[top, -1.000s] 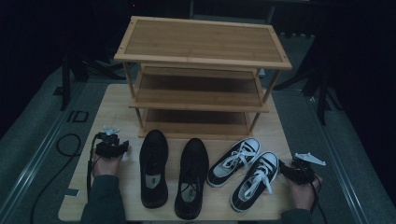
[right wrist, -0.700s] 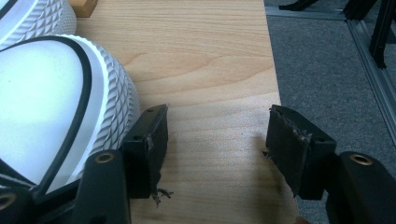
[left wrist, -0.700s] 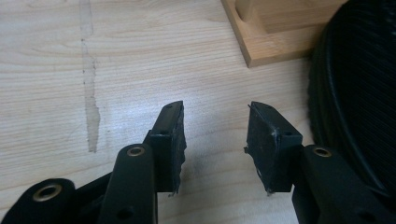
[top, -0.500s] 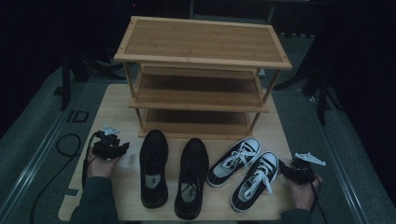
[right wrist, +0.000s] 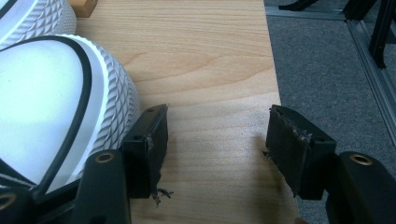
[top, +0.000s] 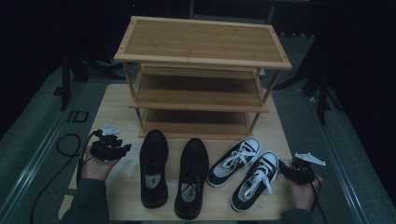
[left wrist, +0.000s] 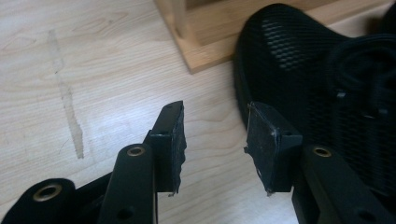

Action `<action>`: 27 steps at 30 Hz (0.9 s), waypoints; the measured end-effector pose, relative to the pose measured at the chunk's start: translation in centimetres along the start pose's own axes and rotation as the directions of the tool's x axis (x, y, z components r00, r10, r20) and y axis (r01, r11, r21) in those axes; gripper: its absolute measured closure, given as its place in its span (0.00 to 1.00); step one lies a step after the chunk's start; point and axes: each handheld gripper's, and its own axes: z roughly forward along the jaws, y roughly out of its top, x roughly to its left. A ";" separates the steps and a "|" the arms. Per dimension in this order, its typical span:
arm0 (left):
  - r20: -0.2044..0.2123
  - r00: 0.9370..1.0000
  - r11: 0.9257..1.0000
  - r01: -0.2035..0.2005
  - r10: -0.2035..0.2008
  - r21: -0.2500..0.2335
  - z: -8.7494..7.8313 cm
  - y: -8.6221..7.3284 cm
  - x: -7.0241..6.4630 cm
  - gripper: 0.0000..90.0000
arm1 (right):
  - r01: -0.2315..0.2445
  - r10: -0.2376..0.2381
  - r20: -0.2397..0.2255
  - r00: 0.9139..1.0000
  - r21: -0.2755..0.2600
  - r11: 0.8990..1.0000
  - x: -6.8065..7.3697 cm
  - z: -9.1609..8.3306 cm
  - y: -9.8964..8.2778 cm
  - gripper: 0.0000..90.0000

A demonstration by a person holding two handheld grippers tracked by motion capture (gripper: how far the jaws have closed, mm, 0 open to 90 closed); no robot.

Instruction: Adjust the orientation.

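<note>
A pale wooden table (top: 112, 112) carries a three-tier bamboo shoe rack (top: 201, 74) at its far side. Nearer lie two black mesh shoes (top: 173, 172) at centre-left and two black-and-white laced sneakers (top: 245, 170) to their right.

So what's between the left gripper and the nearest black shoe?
Nothing: the high view shows bare tabletop between the left gripper and the black shoe.

No legible text, brand, number or sign. Pale insole labels inside black shoes (top: 170, 175) too small to read.
</note>
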 end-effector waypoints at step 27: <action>0.097 0.987 0.991 -0.131 0.127 0.034 -2.7 2.0 -4.1 0.62 | 0.000 0.000 0.001 1.000 0.000 1.000 0.0 0.0 0.0 0.43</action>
